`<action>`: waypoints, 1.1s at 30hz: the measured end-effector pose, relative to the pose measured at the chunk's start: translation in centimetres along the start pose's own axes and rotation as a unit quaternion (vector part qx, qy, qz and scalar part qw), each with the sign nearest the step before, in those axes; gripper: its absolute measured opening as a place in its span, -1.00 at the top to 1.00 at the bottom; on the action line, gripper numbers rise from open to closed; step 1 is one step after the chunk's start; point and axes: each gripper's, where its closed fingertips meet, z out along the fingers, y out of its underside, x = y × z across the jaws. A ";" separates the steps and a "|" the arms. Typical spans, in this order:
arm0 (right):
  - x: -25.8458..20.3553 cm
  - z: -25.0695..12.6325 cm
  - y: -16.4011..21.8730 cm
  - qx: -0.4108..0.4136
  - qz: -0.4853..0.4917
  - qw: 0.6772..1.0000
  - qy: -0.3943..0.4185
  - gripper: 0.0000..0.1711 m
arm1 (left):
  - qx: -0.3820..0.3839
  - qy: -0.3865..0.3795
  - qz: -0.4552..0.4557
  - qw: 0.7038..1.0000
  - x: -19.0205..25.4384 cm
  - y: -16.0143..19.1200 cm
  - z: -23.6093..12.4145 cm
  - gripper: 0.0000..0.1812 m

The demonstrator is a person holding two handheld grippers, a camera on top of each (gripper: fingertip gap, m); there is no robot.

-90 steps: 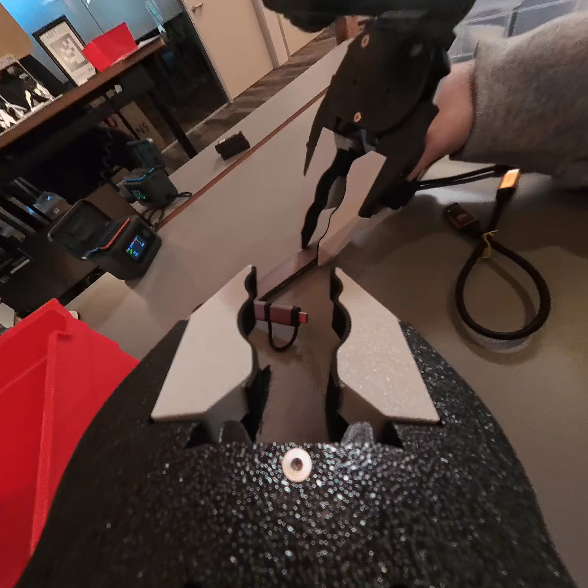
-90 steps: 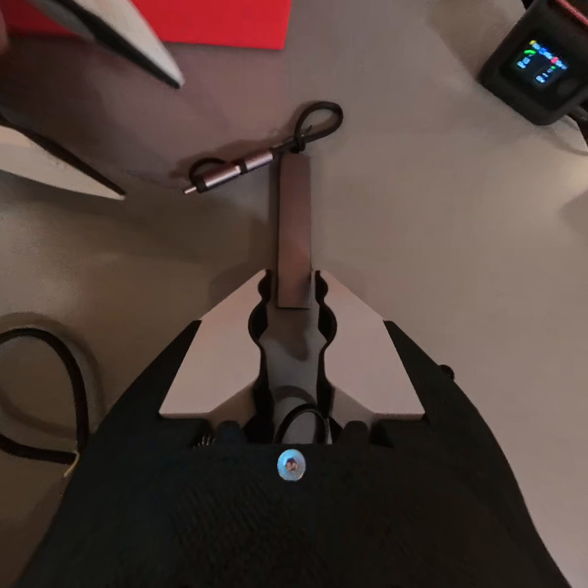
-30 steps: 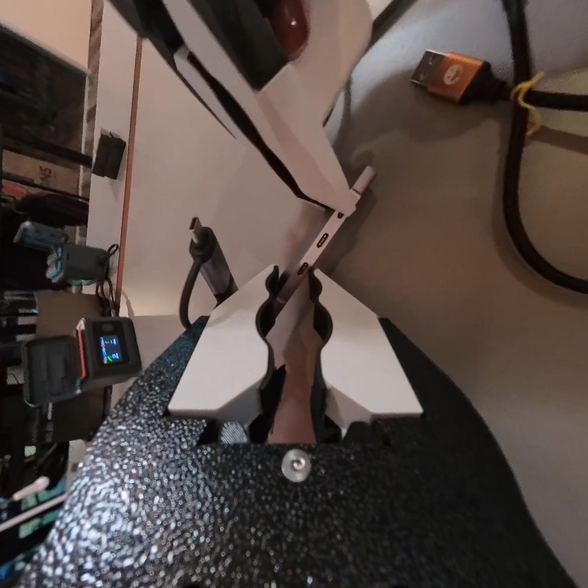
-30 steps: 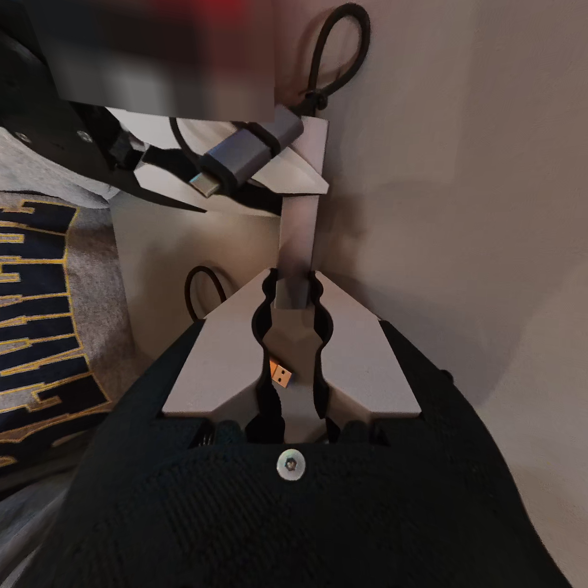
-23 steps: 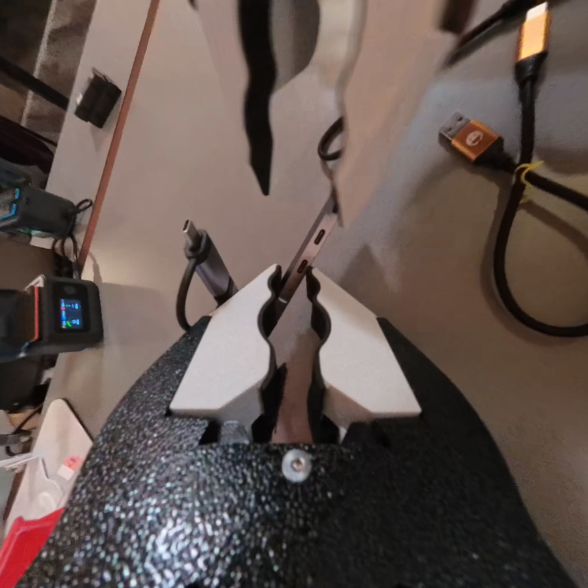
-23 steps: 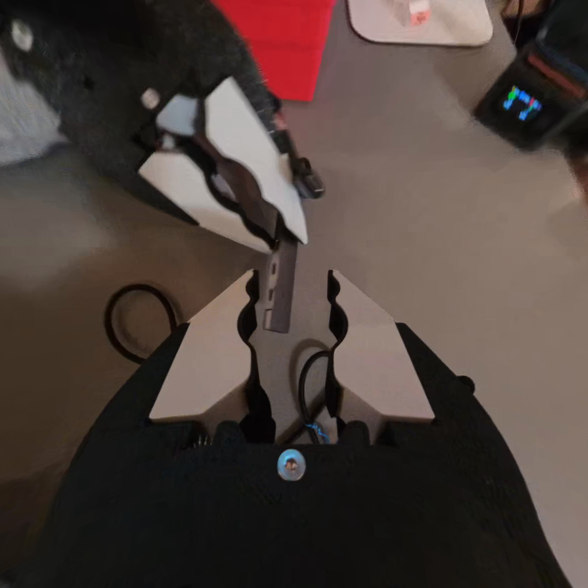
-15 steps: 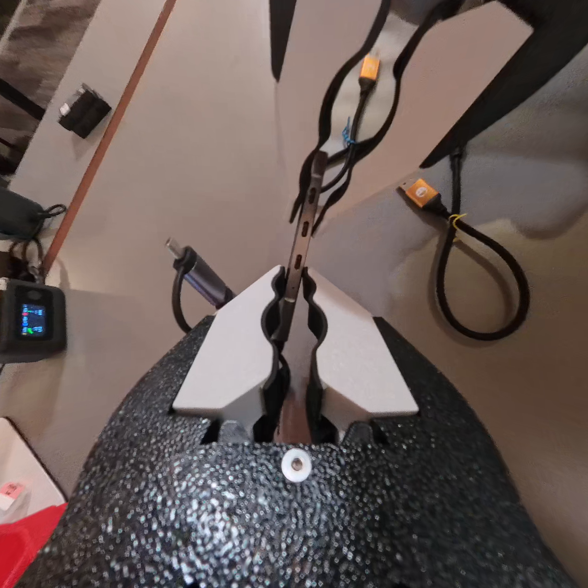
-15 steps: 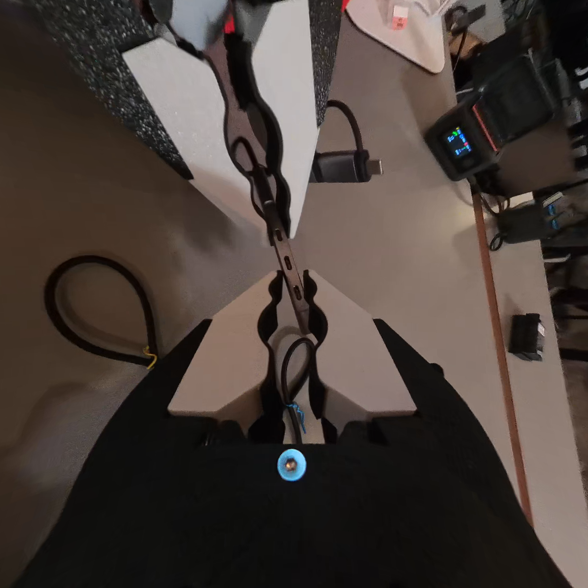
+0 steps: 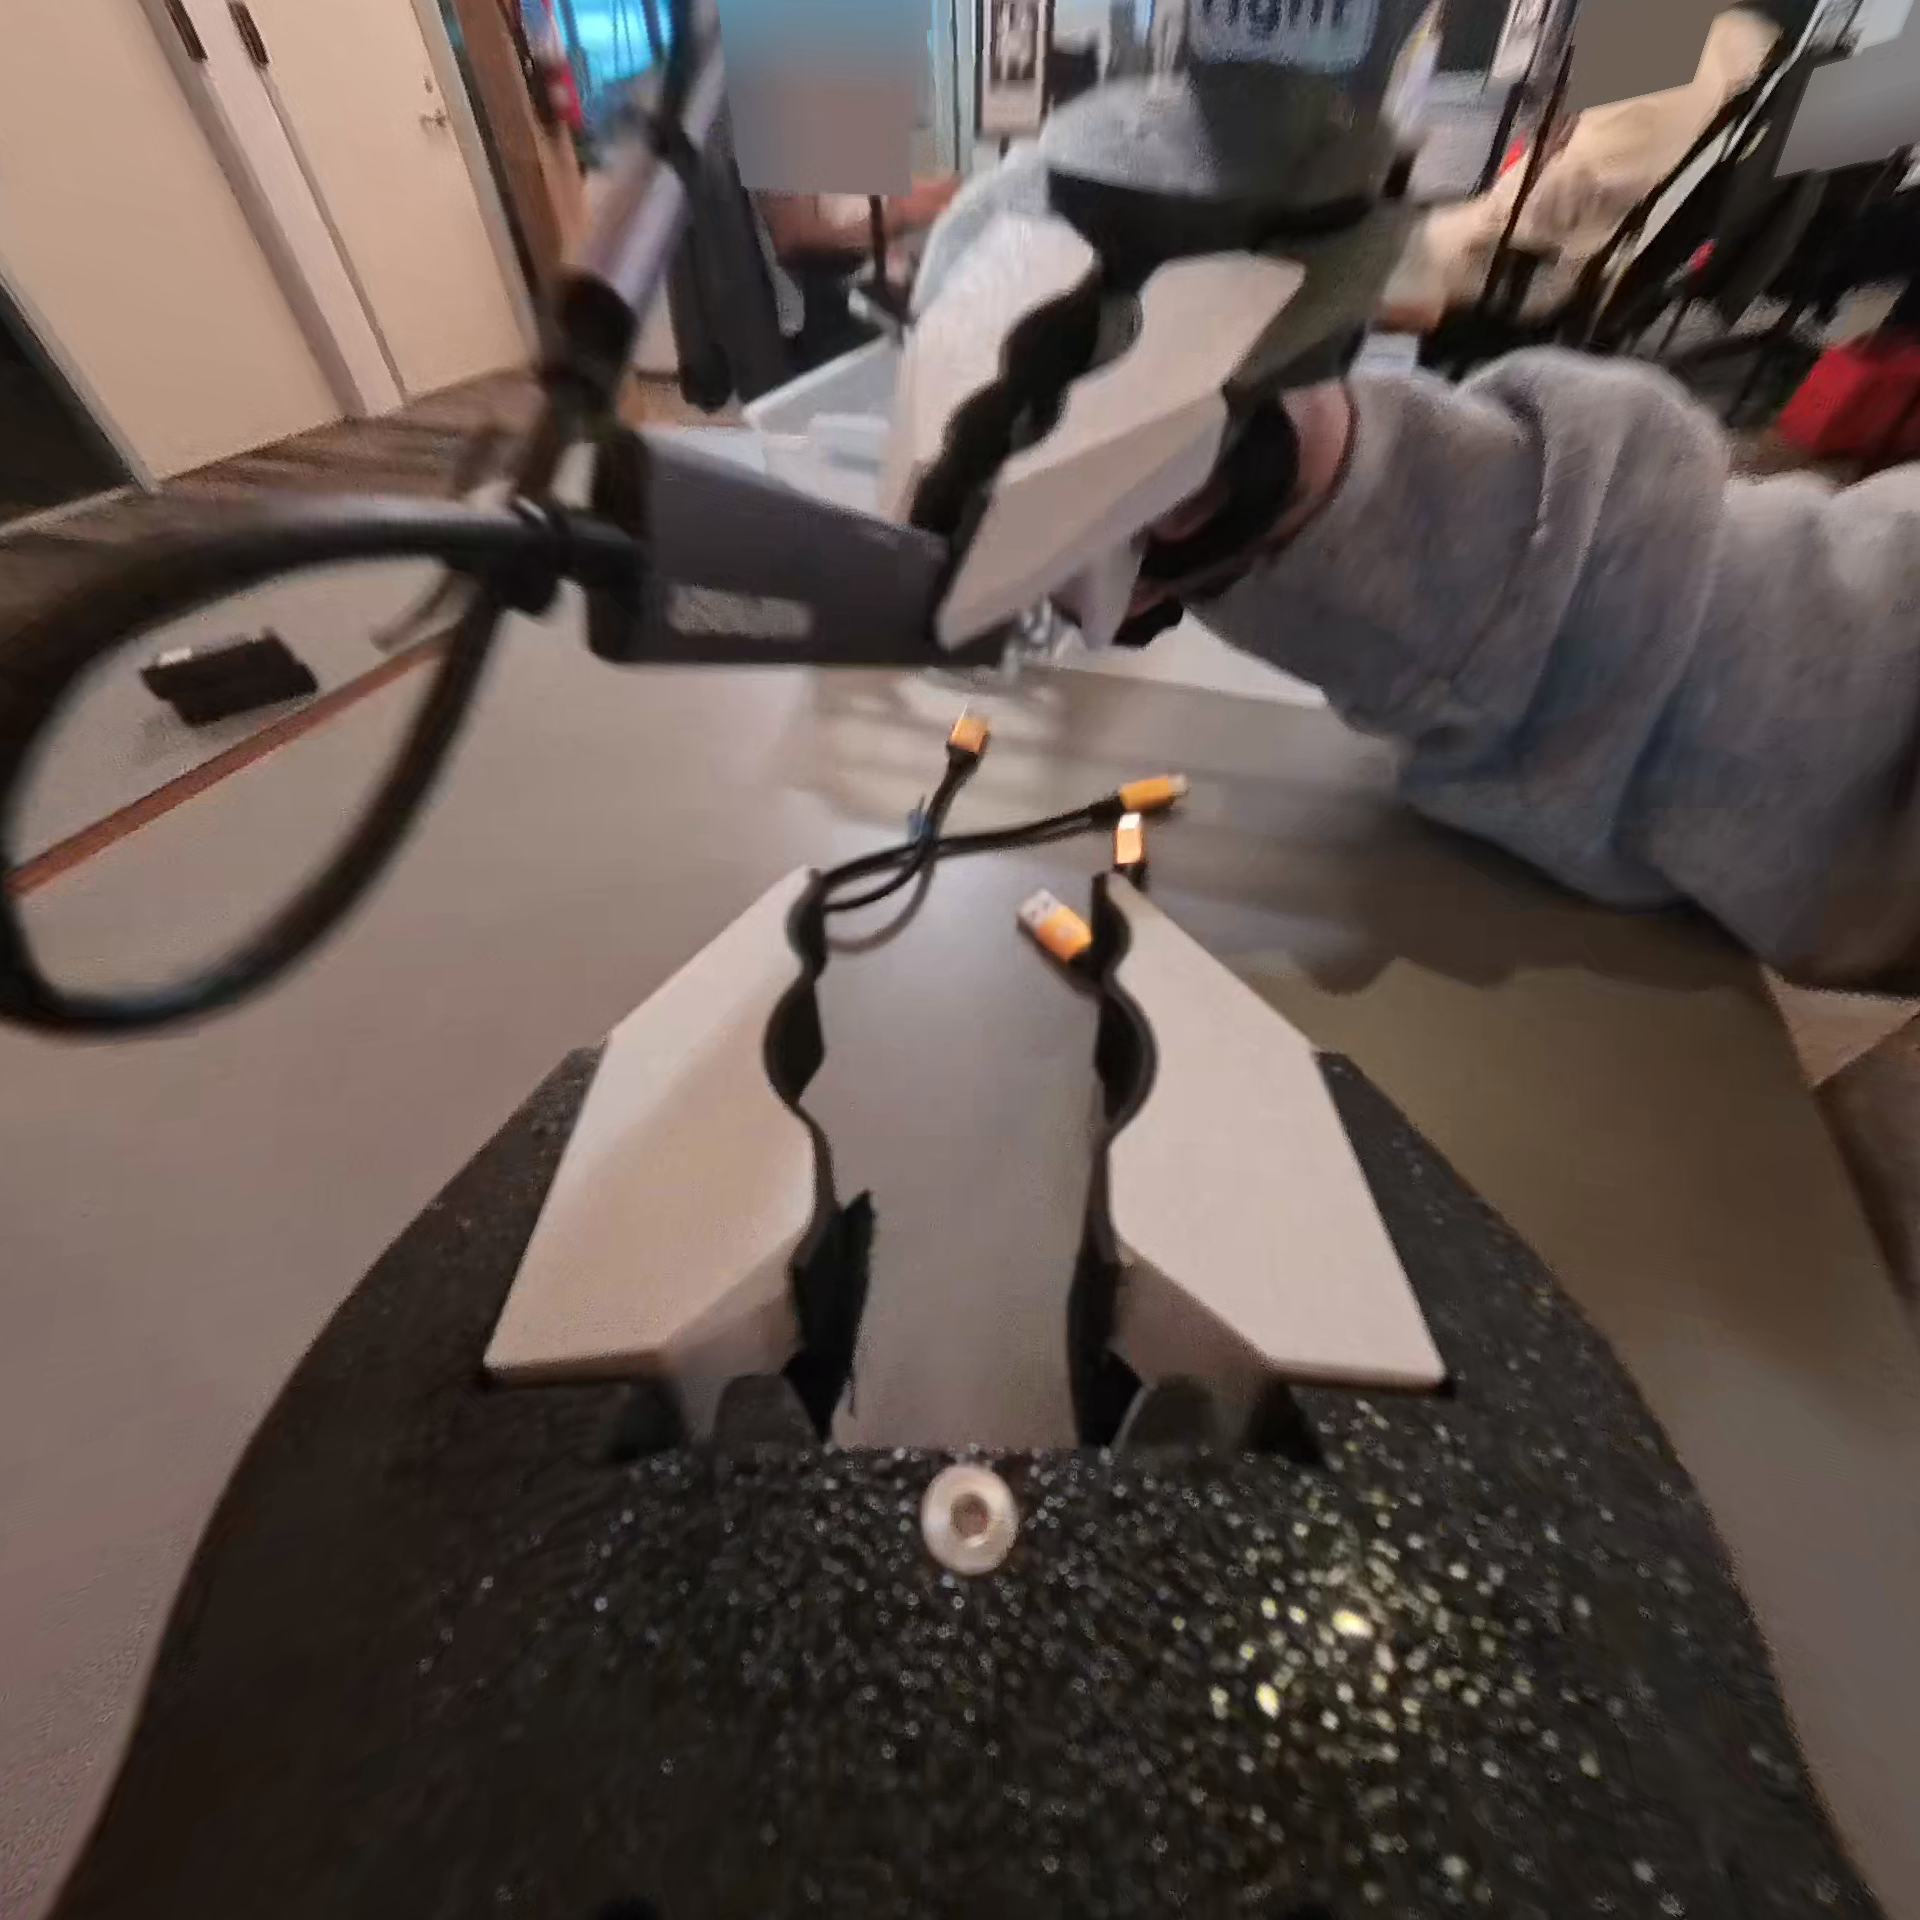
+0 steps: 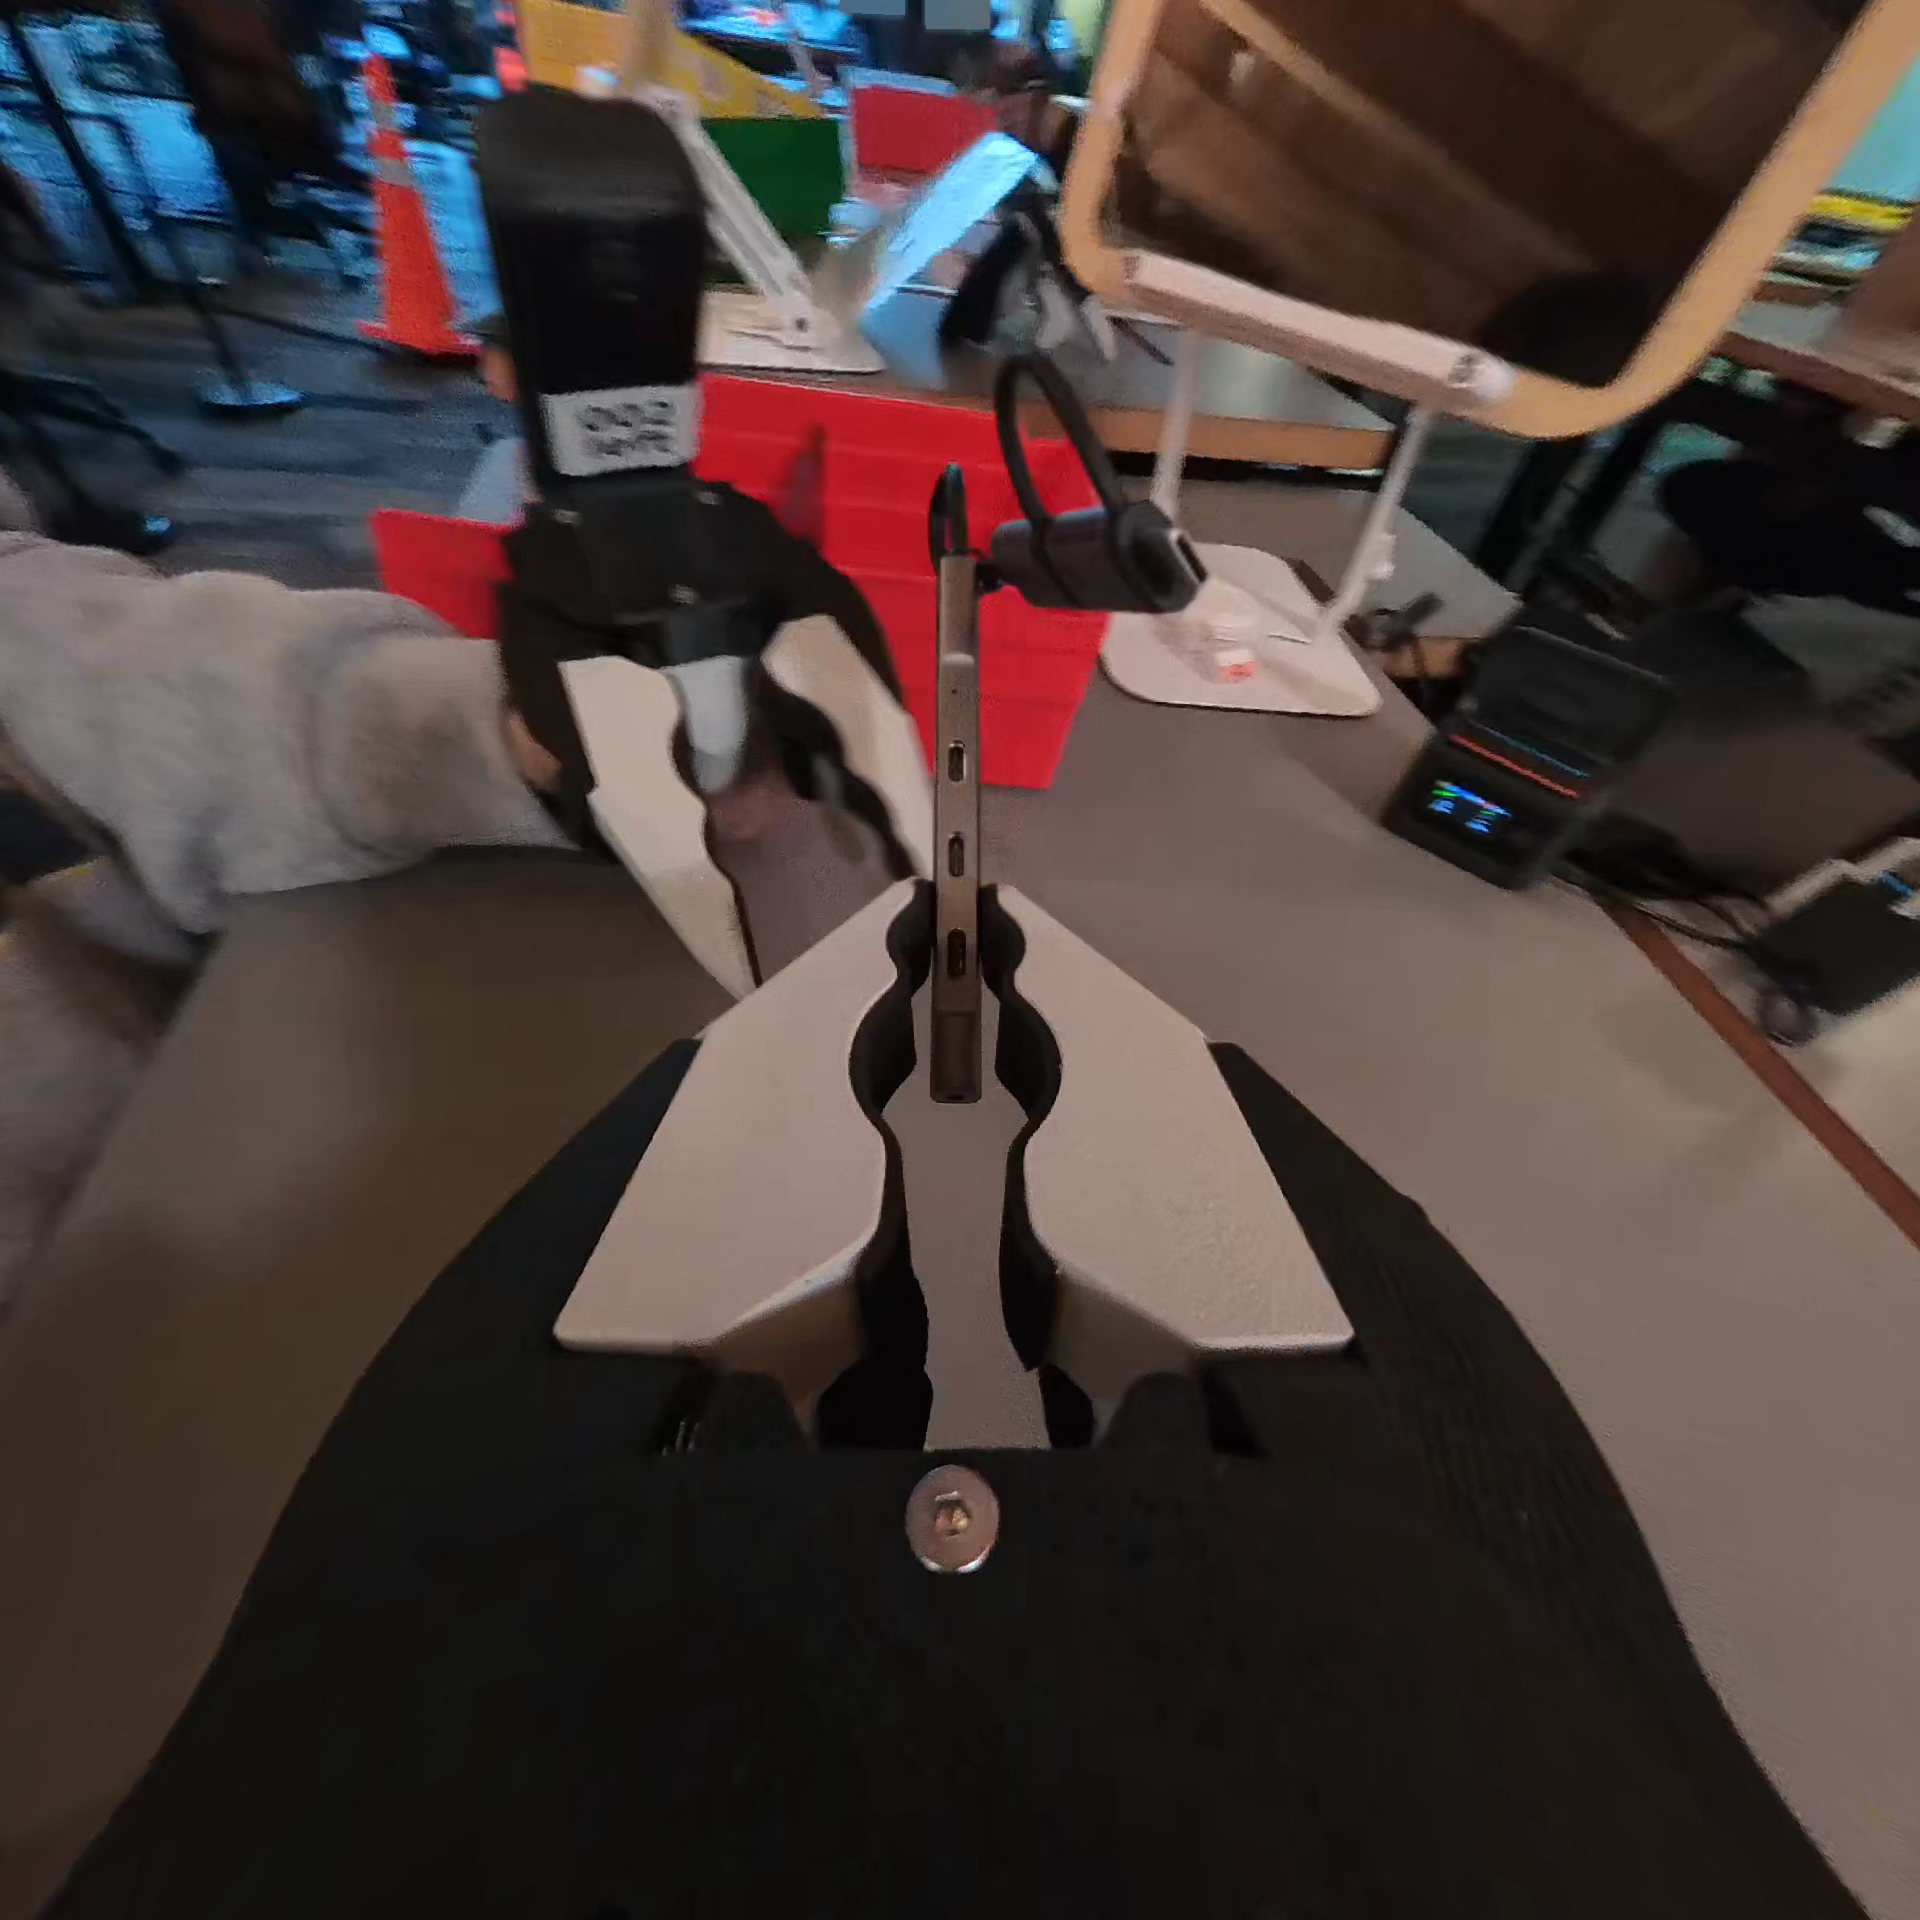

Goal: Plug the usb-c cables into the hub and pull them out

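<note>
We are holding the slim grey USB-C hub edge-on in the right gripper, whose pale fingers are pinching its lower end at the centre of the right wrist view, with the hub lifted off the grey table. Three ports are showing along its narrow edge. Its attached cable plug is dangling at upper centre.

In the left wrist view the same hub is appearing broadside at upper left, blurred, with its black cable loop cut off by the left edge. There we are seeing the right gripper from outside, with a grey sleeve behind it.

The left gripper is standing wide open and empty. Beyond its tips, orange-tipped cables are lying on the table, visible only in this view; the plug types are too small to tell.

Only the right wrist view is showing the red bin and a small lit-screen device at right. Open tabletop is lying around both grippers.
</note>
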 end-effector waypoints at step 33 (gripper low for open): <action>-1.4 -3.9 8.2 -0.332 0.015 0.943 -0.011 0.80 | 0.055 0.041 -0.014 0.998 0.8 0.6 -1.3 0.93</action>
